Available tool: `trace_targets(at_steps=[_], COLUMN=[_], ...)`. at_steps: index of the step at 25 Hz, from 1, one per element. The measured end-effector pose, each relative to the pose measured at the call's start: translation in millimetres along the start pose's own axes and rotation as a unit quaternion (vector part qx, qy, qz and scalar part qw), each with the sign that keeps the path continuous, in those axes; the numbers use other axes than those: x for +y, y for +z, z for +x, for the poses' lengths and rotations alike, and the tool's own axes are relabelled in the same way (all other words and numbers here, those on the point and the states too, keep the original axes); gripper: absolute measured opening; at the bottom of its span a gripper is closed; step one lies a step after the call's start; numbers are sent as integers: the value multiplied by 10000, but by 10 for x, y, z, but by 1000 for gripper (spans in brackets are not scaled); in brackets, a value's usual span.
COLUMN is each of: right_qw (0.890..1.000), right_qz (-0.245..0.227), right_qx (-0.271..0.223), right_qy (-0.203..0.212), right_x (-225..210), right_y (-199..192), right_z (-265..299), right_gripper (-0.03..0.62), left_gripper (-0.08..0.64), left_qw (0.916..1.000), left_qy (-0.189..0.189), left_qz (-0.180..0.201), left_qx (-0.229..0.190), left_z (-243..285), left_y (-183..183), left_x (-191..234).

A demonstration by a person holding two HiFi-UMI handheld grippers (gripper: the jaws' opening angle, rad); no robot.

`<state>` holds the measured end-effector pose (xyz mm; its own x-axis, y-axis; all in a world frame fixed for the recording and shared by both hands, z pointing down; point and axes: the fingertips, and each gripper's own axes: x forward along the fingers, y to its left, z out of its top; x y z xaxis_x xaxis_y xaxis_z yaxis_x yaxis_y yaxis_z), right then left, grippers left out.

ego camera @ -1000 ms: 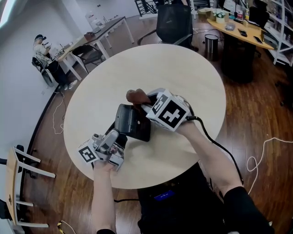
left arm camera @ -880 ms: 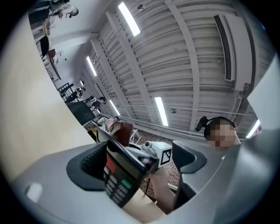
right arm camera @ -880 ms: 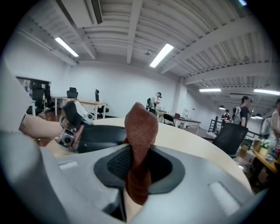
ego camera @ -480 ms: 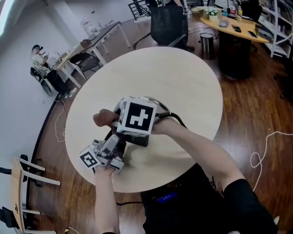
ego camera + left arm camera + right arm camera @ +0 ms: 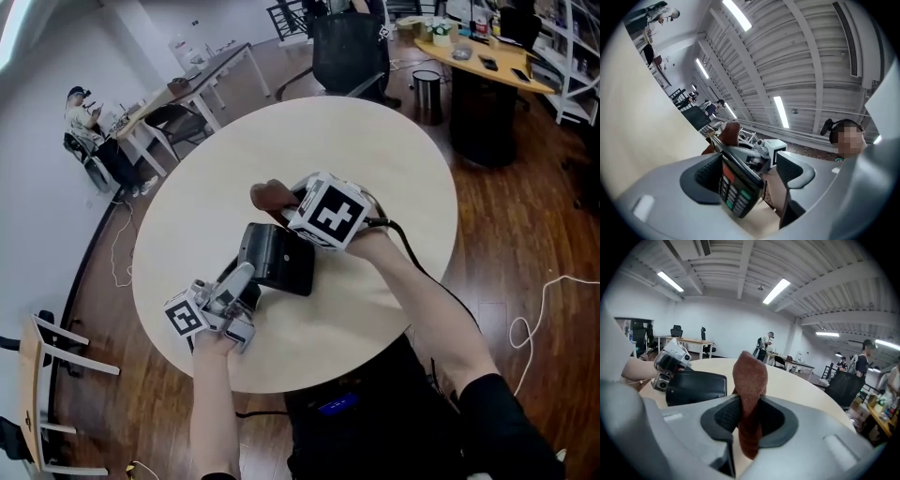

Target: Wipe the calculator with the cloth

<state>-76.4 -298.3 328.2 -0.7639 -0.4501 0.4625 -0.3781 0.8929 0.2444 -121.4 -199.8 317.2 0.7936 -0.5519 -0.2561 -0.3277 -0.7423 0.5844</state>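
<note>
A black calculator (image 5: 275, 258) is on the round pale table (image 5: 403, 178), its near end raised. In the left gripper view its keypad (image 5: 738, 190) stands between the jaws of my left gripper (image 5: 750, 171), resting against the left pad with a gap to the right pad. These jaws have just been closing. My left gripper (image 5: 244, 281) reaches the calculator from the near left. My right gripper (image 5: 749, 416) is shut on a brown cloth (image 5: 750, 378). That cloth (image 5: 270, 196) hangs just beyond the calculator's far edge, with my right gripper (image 5: 289, 202) behind it.
A black office chair (image 5: 352, 47) and a small bin (image 5: 432, 94) stand past the table's far edge. Desks and a seated person (image 5: 82, 108) are at the far left. A chair (image 5: 37, 352) is at the near left, and a cable (image 5: 530, 323) lies on the wood floor.
The right gripper swept the cloth left across the calculator, then came back to its far edge. The left gripper shifted slightly and its jaws stand narrower round the calculator.
</note>
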Motion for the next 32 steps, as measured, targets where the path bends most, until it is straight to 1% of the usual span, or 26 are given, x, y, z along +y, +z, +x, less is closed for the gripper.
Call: trace_targets(at_steps=[4, 6, 9, 11, 15, 19, 22, 24, 27, 28, 32], right_qw=[9987, 9974, 9962, 9957, 9939, 9908, 9887, 9883, 9878, 9876, 9894], right_qz=[196, 272, 421, 522, 858, 1232, 1440, 1500, 1550, 1557, 1394], right_qx=[-109, -204, -345, -384, -403, -354, -245, -120, 107, 187, 357], right_qy=[466, 640, 678, 662, 564, 439, 334, 238, -27, -51, 184], right_x=[367, 464, 248, 89, 87, 106, -13, -156, -354, -374, -231], right_y=[-243, -338, -519, -595, -623, -679, -808, -927, -1116, -1159, -1076], right_z=[-183, -269, -410, -479, -487, -425, -425, -436, -404, -371, -120], right_gripper=[86, 86, 86, 86, 86, 86, 85, 86, 84, 85, 85], left_gripper=[357, 350, 336, 336, 328, 296, 295, 296, 293, 293, 293], left_qw=[9983, 9964, 9960, 9964, 9974, 9982, 9988, 9989, 9976, 9973, 9974], left_qy=[126, 237, 328, 254, 103, -95, -280, -247, -73, -46, 28], left_qz=[-483, -659, -634, -605, -581, -538, -402, -371, -545, -558, -595], left_qx=[-294, -468, -538, -532, -404, -237, -37, 114, 428, 474, 404], left_z=[-9, 44, 390, 659, 797, 828, 999, 1173, 1347, 1342, 1115], left_y=[19, 24, -29, -42, -40, -48, -134, -248, -454, -478, -406], left_x=[51, 71, 67, 1, -64, -95, -145, -101, 31, 54, 86])
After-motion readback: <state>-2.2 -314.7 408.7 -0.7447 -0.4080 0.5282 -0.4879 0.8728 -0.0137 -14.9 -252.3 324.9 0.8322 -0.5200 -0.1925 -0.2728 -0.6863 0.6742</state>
